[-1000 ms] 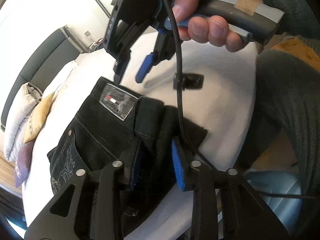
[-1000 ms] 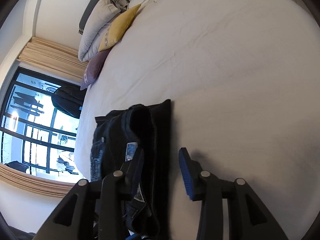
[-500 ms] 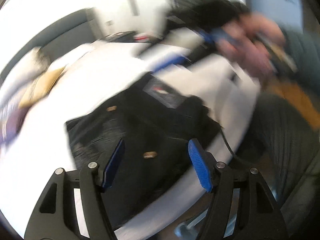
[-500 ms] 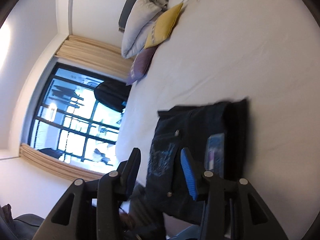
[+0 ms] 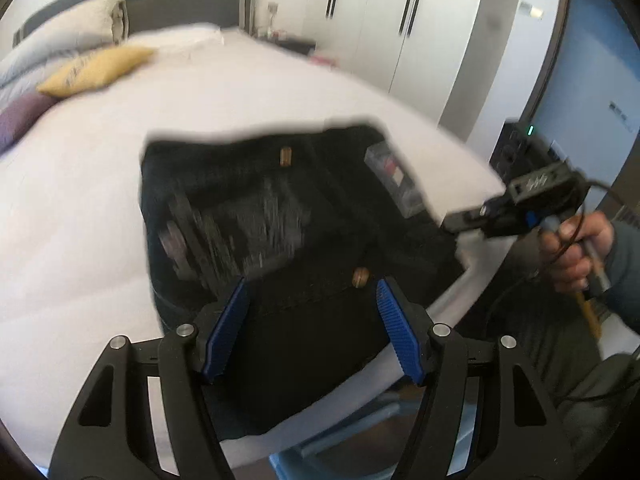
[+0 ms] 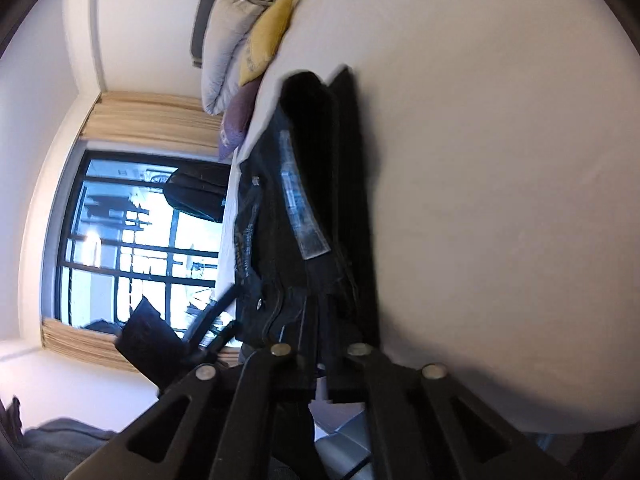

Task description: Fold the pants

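Withdrawn, left tongs point(image 5: 310, 322) gape above folded pants point(image 5: 280, 216); right tongs point(image 6: 320, 364) now pinch their edge.

Pants point(image 5: 280, 216) smeared by motion blur, pocket embroidery unreadable, right gripper's point(image 6: 320, 364) fingertips buried in the pants' folds, patch point(image 6: 298, 208) lettering beside them too blurred to read, pants' near end cut off behind the gripper.

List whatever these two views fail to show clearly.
- Right gripper, right wrist view: fingertips buried in the black pants; open or shut unclear.
- Pocket embroidery, left wrist view: motion-blurred, unreadable.
- Waistband label, left wrist view: blurred; text illegible.
- Pants' near edge, left wrist view: hidden behind the open left gripper.
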A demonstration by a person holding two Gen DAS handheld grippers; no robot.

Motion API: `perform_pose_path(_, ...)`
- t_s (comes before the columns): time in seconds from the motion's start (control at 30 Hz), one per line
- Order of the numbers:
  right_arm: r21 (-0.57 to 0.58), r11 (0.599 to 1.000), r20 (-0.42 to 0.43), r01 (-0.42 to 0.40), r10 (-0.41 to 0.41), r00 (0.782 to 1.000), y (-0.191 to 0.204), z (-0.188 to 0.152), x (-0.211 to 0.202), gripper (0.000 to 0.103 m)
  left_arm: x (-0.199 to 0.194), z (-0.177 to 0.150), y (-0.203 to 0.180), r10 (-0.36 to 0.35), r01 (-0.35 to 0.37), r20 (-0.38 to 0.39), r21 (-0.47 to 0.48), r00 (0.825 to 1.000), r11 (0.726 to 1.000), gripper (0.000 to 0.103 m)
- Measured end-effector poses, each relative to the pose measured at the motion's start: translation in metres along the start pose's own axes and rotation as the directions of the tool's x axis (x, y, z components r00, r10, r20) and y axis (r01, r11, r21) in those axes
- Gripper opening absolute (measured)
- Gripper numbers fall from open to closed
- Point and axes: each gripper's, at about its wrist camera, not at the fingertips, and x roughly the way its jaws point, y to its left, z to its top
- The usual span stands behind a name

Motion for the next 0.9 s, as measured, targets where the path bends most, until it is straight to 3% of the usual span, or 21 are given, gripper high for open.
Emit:
perform_pose_path(0.03,-0.019,1.0,0.006,-0.001,0.001,1.0,0.008,0.004,-0.004,0.025,-0.01,0.01,0.001,-0.004,0.003,0.029,0.009,1.0,1.0,0.065)
perform_pose_path(0.07,-0.033,0.999,0.011,-0.009,0.009,1.0,0.016,0.008,-0.006,0.046,-0.013,0.023,0.005,0.003,-0.004,0.043,0.027,0.999,1.0,0.065)
perform_pose_path(0.1,-0.055,0.998,0.017,-0.019,0.02,1.0,0.027,0.015,-0.005,0.059,-0.01,0.036,0.01,0.018,-0.02,0.049,0.038,0.999,0.999,0.065)
perform_pose_path(0.13,-0.093,0.995,0.017,-0.037,0.038,0.999,0.044,0.026,-0.001,0.062,-0.006,0.049,0.016,0.027,-0.029,0.053,0.041,0.998,0.999,0.065)
perform_pose_path(0.2,-0.137,0.988,0.011,-0.068,0.07,0.998,0.066,0.041,0.016,0.062,0.006,0.069,0.032,0.031,-0.033,0.055,0.038,0.998,0.999,0.065)
perform_pose_path(0.33,-0.187,0.975,-0.02,-0.124,0.122,0.992,0.094,0.081,0.055,0.066,0.057,0.091,0.071,0.029,-0.031,-0.051,-0.029,0.998,0.999,0.065)
perform_pose_path(0.43,-0.101,0.993,-0.02,-0.055,0.053,0.998,0.067,0.103,0.083,0.069,0.092,0.082,0.102,0.005,-0.02,-0.121,-0.118,0.993,0.993,0.065)
perform_pose_path(0.47,-0.075,0.997,-0.009,-0.026,0.025,1.0,0.055,0.108,0.085,0.066,0.097,0.078,0.108,-0.004,-0.014,-0.123,-0.147,0.992,0.989,0.064)
perform_pose_path(0.57,0.007,0.999,0.059,-0.051,0.05,0.997,0.021,0.116,0.075,0.053,0.097,0.074,0.116,-0.013,-0.008,-0.11,-0.188,0.994,0.982,0.064)
perform_pose_path(0.63,0.006,0.999,0.083,-0.047,0.046,0.995,0.021,0.108,0.063,0.054,0.087,0.074,0.111,0.009,-0.025,-0.099,-0.161,0.995,0.987,0.065)
perform_pose_path(0.7,-0.025,0.999,0.081,-0.035,0.037,0.996,0.033,0.094,0.053,0.062,0.067,0.071,0.106,0.015,-0.027,-0.075,-0.158,0.997,0.987,0.065)
perform_pose_path(0.77,-0.062,0.991,0.061,-0.118,0.122,0.991,0.05,0.074,0.043,0.068,0.043,0.061,0.097,-0.001,-0.009,-0.054,-0.182,0.999,0.983,0.065)
perform_pose_path(0.9,-0.124,0.98,-0.043,-0.154,0.15,0.988,0.061,0.023,0.048,0.076,0.023,0.028,0.078,0.051,-0.073,-0.108,-0.214,0.993,0.974,0.065)
